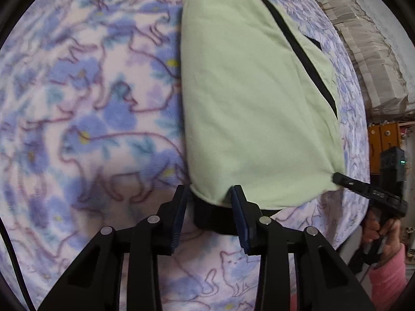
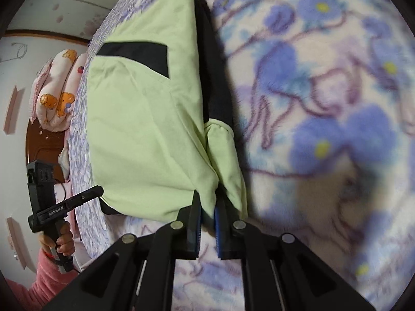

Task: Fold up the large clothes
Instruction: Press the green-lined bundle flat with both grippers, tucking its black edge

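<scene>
A light green garment with black trim (image 1: 254, 98) lies folded on a blue and purple cat-print blanket (image 1: 90, 98). My left gripper (image 1: 210, 194) is open, its fingers on either side of the garment's near corner, with a black layer under it. My right gripper shows in the left wrist view (image 1: 337, 177) touching the other near corner. In the right wrist view the garment (image 2: 145, 119) fills the middle, and my right gripper (image 2: 207, 204) is shut on its near edge. My left gripper (image 2: 99, 189) shows at the garment's left corner.
The blanket (image 2: 324, 103) covers a bed. A rolled pink quilt with bear prints (image 2: 57, 90) lies beyond the bed's edge. A white wall (image 1: 376, 39) and orange furniture (image 1: 384, 134) stand at the right in the left wrist view.
</scene>
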